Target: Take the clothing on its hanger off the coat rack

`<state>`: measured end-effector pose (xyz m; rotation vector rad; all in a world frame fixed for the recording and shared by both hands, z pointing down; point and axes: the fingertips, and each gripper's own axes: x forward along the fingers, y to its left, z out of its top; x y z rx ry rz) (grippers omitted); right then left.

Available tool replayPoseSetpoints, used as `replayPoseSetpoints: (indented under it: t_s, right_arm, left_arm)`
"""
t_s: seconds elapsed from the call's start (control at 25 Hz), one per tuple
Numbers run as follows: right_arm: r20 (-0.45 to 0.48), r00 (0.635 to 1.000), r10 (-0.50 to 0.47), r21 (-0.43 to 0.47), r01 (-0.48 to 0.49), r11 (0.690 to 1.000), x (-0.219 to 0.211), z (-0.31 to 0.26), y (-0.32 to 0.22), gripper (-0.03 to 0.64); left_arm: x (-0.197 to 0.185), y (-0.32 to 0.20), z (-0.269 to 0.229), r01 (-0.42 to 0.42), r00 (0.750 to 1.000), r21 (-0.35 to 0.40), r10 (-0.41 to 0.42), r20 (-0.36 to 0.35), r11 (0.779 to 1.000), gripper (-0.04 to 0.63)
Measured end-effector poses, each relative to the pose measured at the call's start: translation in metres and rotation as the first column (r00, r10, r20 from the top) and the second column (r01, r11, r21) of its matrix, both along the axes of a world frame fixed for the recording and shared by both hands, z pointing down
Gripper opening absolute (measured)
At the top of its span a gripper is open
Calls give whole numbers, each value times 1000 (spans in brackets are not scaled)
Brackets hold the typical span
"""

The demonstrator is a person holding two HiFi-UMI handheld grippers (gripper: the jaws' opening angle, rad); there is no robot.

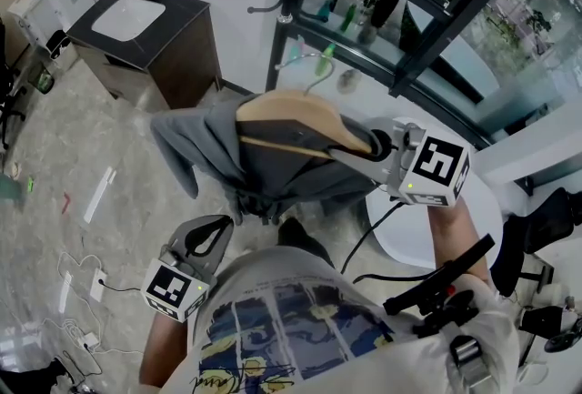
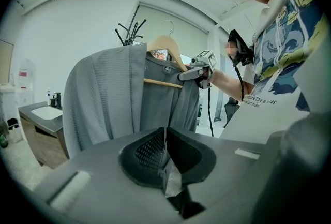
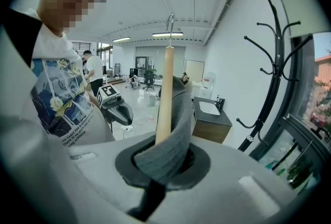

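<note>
A grey garment (image 1: 227, 151) hangs on a wooden hanger (image 1: 300, 124) in mid-air in front of me. My right gripper (image 1: 377, 146) is shut on the hanger's right end, with the garment's cloth pinched in the grip. In the right gripper view the wooden arm (image 3: 165, 93) and a fold of grey cloth (image 3: 173, 140) rise straight out of the jaws. The hanger's metal hook (image 3: 169, 21) hangs in free air, apart from the black coat rack (image 3: 274, 62). My left gripper (image 1: 207, 237) is low at the left, shut and empty, facing the garment (image 2: 108, 93).
A dark vanity cabinet with a white sink (image 1: 136, 19) stands at the back left. Black-framed glass (image 1: 427, 28) runs behind the rack. A white round table (image 1: 427, 237) lies at the right, with cables (image 1: 82, 292) on the floor. People stand far off in the room (image 3: 94, 70).
</note>
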<state>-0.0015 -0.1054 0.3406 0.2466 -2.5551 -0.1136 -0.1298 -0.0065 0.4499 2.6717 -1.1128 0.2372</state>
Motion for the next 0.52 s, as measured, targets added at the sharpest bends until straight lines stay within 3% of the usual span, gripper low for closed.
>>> replayPoseSetpoints:
  t_s: [0.52]
  right_arm:
    - [-6,1000,-7,3,7,1000,0,-1,16,3]
  left_arm:
    - [0,14,5,2,1000,-4,-2,-2,1000,17]
